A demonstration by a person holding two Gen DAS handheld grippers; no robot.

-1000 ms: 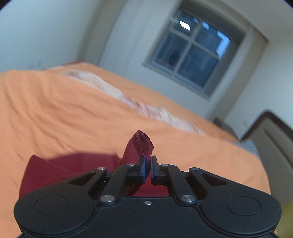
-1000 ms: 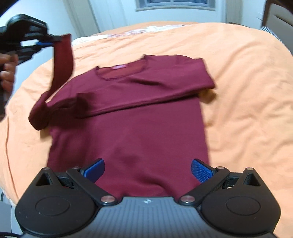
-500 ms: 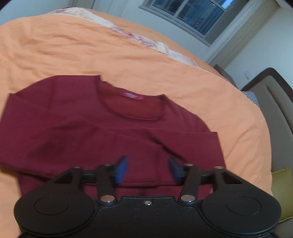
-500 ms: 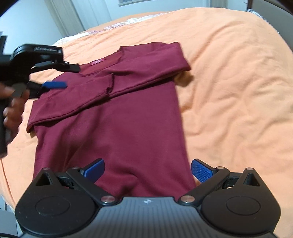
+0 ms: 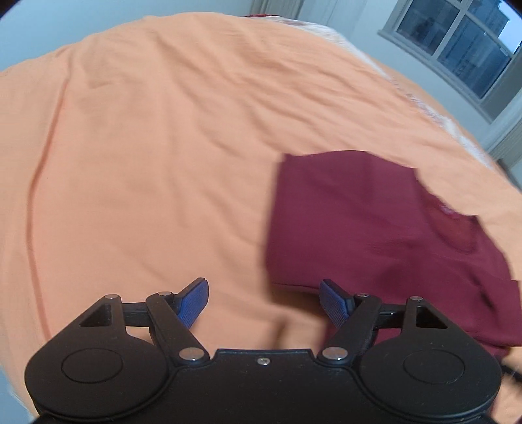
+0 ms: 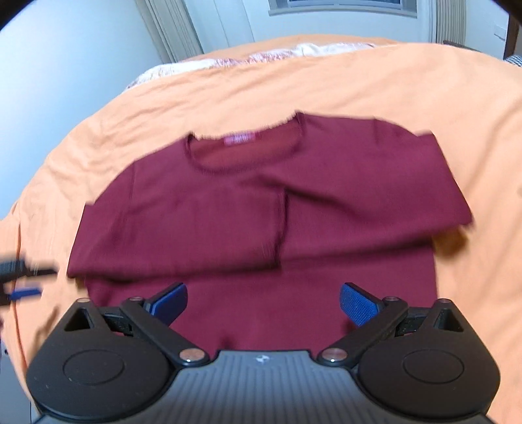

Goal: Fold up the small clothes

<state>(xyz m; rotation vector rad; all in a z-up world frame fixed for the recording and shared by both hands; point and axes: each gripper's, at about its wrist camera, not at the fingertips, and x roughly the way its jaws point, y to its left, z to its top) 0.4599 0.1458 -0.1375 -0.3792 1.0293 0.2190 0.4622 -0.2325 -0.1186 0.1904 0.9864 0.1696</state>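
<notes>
A soft, light maroon shirt point(image 6: 248, 208) lies flat on the orange bed point(image 6: 424, 84), sleeves crossed; left claw point(image 5: 264, 301) and right claw point(image 6: 264, 303) gape empty. Best pinched at hem corners.

Setting: a home bedroom. Indicators: a bed covered by an orange duvet point(image 5: 146, 146), a paned window point(image 5: 456, 49) in a pale wall, and curtains point(image 6: 173, 29) beside it.

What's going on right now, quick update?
Both hand-held grippers, left and right, open, empty. Maroon shirt flat on bed, sleeves folded in. Nothing blocking.
</notes>
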